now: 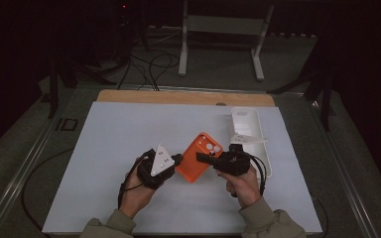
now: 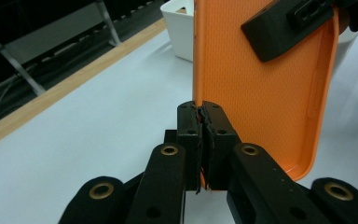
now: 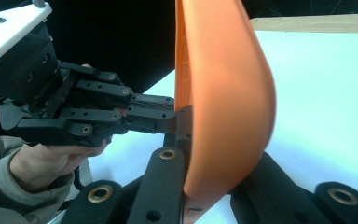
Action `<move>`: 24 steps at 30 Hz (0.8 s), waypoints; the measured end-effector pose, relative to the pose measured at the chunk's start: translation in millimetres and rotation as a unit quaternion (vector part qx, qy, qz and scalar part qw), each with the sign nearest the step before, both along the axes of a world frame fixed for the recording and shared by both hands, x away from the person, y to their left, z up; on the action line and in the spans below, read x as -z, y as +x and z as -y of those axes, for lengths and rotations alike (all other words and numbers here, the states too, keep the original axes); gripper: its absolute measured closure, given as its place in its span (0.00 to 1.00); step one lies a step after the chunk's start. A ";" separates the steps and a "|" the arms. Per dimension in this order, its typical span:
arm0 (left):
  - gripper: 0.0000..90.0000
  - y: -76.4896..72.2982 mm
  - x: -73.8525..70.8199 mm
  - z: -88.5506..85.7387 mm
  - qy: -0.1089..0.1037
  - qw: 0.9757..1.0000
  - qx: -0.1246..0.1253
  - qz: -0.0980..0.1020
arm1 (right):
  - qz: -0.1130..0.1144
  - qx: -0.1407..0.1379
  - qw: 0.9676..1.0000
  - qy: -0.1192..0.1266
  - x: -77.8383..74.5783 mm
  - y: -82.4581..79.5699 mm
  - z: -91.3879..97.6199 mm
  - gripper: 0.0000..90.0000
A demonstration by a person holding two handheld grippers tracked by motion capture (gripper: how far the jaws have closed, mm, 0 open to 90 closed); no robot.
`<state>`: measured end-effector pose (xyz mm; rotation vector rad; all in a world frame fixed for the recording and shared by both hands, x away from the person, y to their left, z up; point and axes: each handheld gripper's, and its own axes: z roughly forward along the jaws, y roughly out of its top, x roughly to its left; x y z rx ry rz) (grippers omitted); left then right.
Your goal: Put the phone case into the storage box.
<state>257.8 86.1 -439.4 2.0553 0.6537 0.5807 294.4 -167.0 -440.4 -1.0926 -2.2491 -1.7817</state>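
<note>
Nearest the person, the left tool (image 1: 177,159) is clamped tight on one long edge of the orange phone case (image 1: 199,156), and the right tool (image 1: 202,157) pinches the opposite edge, so the case hangs between them just above the white surface (image 1: 114,148). Both grips are thin edge pinches on soft material, so I judge that pulling or twisting unevenly could bend the case and let it slip free. Farther back lies a white case (image 1: 245,124); no brand or writing is readable.

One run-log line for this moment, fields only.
left gripper: shut on orange phone case | right gripper: shut on its opposite edge | case: held above white table | white tray: behind
</note>
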 end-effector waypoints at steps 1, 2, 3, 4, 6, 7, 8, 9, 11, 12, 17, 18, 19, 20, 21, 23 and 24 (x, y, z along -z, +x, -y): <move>0.96 0.1 -0.1 -0.5 -0.002 1.000 0.000 -0.003 | 0.002 -0.001 1.000 0.000 0.3 -0.1 0.0 0.95; 0.93 0.7 -0.4 -1.4 -0.002 1.000 0.001 -0.009 | 0.003 -0.002 1.000 0.000 0.6 -0.2 -0.1 0.95; 0.88 1.2 -0.6 -2.2 -0.007 1.000 0.003 -0.015 | 0.003 -0.002 1.000 0.000 0.7 -0.3 -0.4 0.95; 0.83 2.2 -0.9 -3.2 -0.013 1.000 0.007 -0.024 | 0.003 -0.002 1.000 -0.001 0.8 -0.4 -0.8 0.95; 0.71 3.3 -1.2 -4.8 -0.020 0.999 0.008 -0.036 | 0.003 -0.003 1.000 -0.002 1.1 -0.5 -1.2 0.95; 0.66 3.6 -1.7 -6.2 -0.022 0.999 0.010 -0.038 | 0.004 -0.003 1.000 -0.003 1.0 -0.6 -1.4 0.95; 0.61 3.6 -2.0 -7.2 -0.029 0.999 0.011 -0.042 | 0.004 -0.003 1.000 -0.002 0.9 -0.8 -1.4 0.95; 0.56 3.6 -2.7 -8.5 -0.032 0.998 0.010 -0.043 | 0.005 -0.002 1.000 -0.002 0.8 -0.8 -1.2 0.95; 0.47 4.3 -3.8 -10.3 -0.041 0.998 0.013 -0.056 | 0.006 0.001 1.000 -0.002 0.8 -1.0 -0.7 0.95; 0.40 5.1 -4.2 -11.0 -0.046 0.997 0.014 -0.065 | 0.006 0.001 1.000 -0.002 1.2 -1.1 -0.1 0.95; 0.18 7.3 -5.9 -16.1 -0.072 0.993 0.028 -0.094 | 0.007 0.001 1.000 -0.005 2.6 -1.8 2.0 0.95; 0.18 7.4 -6.4 -17.3 -0.076 0.992 0.030 -0.096 | 0.008 0.002 1.000 -0.006 2.7 -1.9 2.3 0.95; 0.17 7.7 -6.8 -18.4 -0.081 0.991 0.034 -0.097 | 0.008 0.002 1.000 -0.006 2.8 -1.9 2.6 0.95; 0.17 8.1 -7.2 -19.4 -0.086 0.990 0.038 -0.101 | 0.009 0.002 1.000 -0.007 2.7 -1.9 3.0 0.95; 0.16 8.6 -7.5 -20.2 -0.088 0.990 0.040 -0.105 | 0.010 0.001 1.000 -0.007 2.6 -1.9 3.2 0.95; 0.17 9.3 -7.9 -21.5 -0.087 0.989 0.043 -0.107 | 0.012 0.001 1.000 -0.010 2.1 -2.5 3.1 0.95; 0.17 9.5 -8.0 -21.8 -0.088 0.989 0.044 -0.108 | 0.012 0.000 1.000 -0.010 1.8 -2.9 3.0 0.95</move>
